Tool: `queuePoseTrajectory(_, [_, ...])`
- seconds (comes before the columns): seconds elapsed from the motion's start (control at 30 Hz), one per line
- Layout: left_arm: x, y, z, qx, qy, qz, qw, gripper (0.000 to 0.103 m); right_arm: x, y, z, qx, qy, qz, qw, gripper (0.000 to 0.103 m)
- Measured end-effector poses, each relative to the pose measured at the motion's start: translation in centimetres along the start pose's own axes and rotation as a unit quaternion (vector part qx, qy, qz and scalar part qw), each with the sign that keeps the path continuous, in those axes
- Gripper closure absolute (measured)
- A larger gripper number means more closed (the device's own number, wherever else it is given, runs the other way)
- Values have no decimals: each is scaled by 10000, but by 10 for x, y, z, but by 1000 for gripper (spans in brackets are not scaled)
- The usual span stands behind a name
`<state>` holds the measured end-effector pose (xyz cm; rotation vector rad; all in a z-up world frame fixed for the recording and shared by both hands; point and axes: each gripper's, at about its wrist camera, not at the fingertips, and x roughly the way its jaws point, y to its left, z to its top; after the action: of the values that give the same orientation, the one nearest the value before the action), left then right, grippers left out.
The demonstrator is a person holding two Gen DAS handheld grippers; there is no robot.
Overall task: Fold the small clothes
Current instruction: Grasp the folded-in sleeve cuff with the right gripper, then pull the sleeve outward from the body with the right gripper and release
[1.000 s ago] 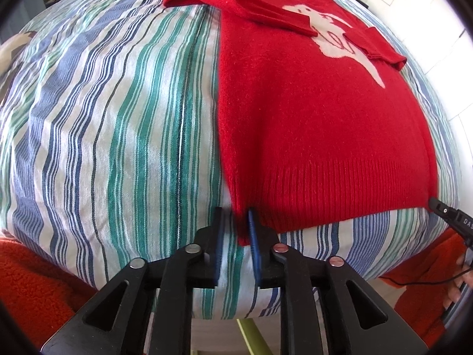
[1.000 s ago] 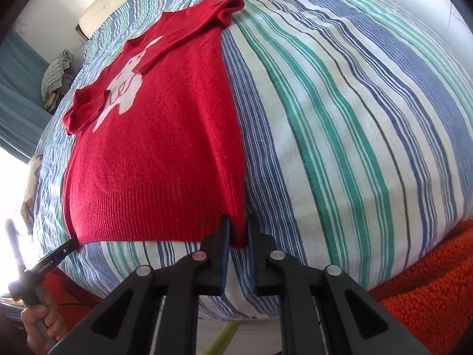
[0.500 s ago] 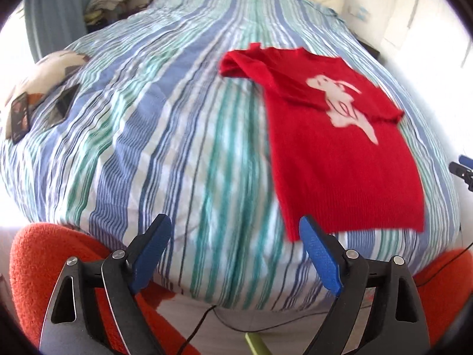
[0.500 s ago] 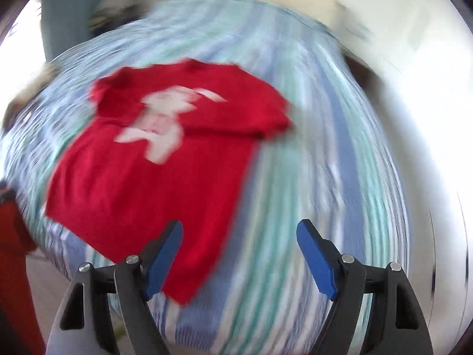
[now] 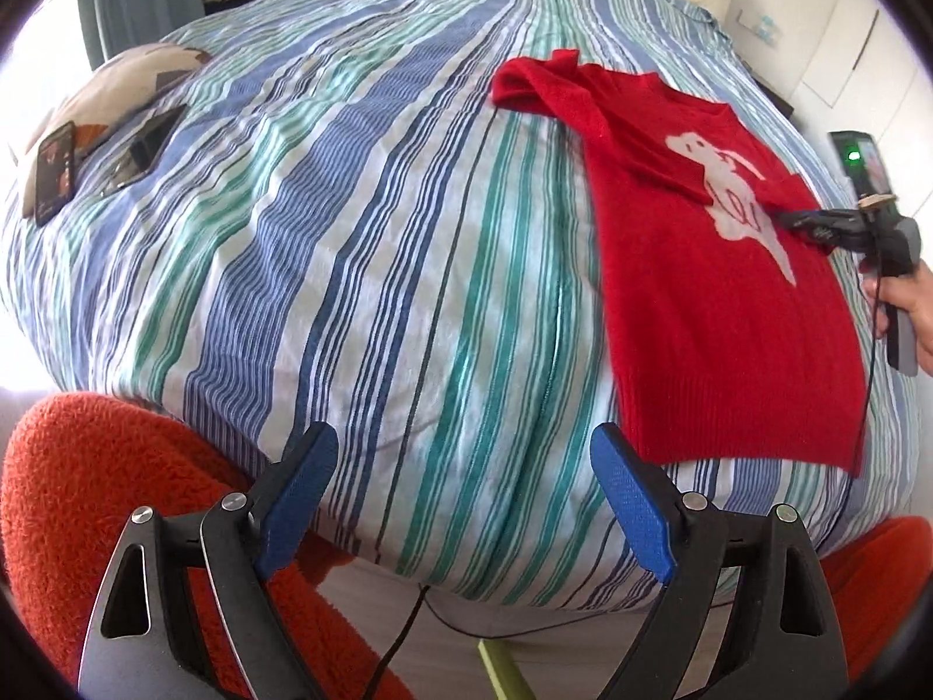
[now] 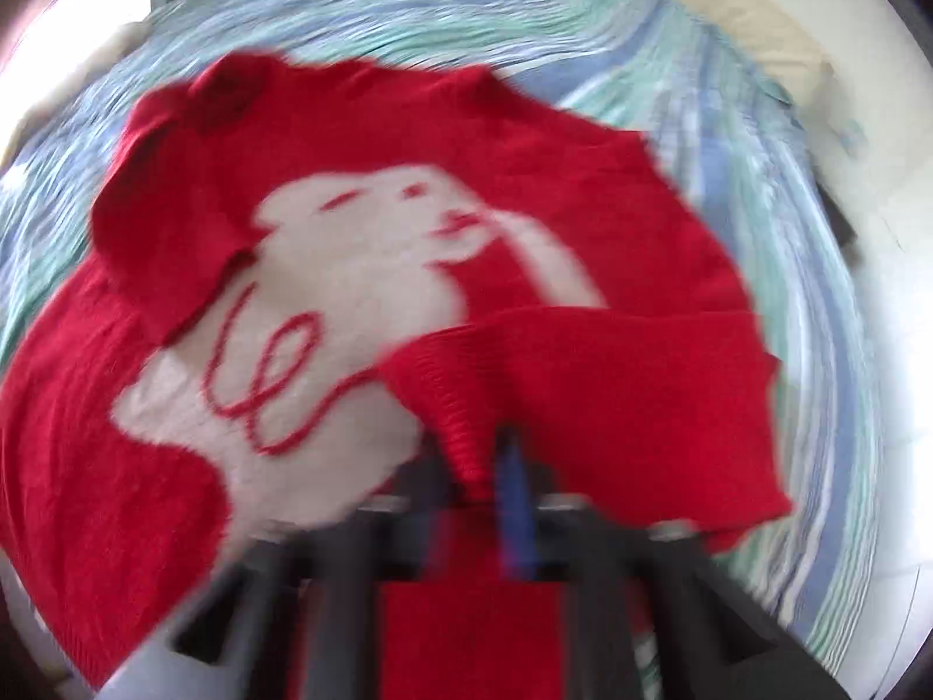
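A small red knitted sweater (image 5: pixel 711 291) with a white rabbit design lies flat on the striped bed, both sleeves folded across its chest. My left gripper (image 5: pixel 463 496) is open and empty, near the bed's front edge, left of the sweater's hem. My right gripper (image 6: pixel 478 461) is shut on the ribbed cuff of the sweater's right sleeve (image 6: pixel 449 396), over the rabbit design (image 6: pixel 350 291); this view is blurred. It also shows in the left wrist view (image 5: pixel 816 224) at the sweater's right side.
The striped bedcover (image 5: pixel 350 233) fills the view. A phone (image 5: pixel 55 172) and a dark object (image 5: pixel 146 143) lie near a pillow at far left. Orange fleece (image 5: pixel 87 496) sits at the bed's front edge. A cable (image 5: pixel 869 350) hangs from the right gripper.
Both grippers let go of the hem corners and opened. The left one drew back and left. The right one moved to the folded right sleeve and shut on its cuff.
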<state>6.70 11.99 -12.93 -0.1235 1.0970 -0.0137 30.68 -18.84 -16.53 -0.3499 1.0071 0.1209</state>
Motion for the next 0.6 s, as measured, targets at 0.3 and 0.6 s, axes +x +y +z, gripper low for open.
queuePoseTrajectory(0.3, [13,3,2,-182,196,-102,9996,13,-121,-251,-133,3574,-786,-1199,9229,95])
queuePoseTrajectory(0.6, [11,-26,-7,468,129,232,9986,13,-83,-300,-250,4644,61,-1224,8771,96])
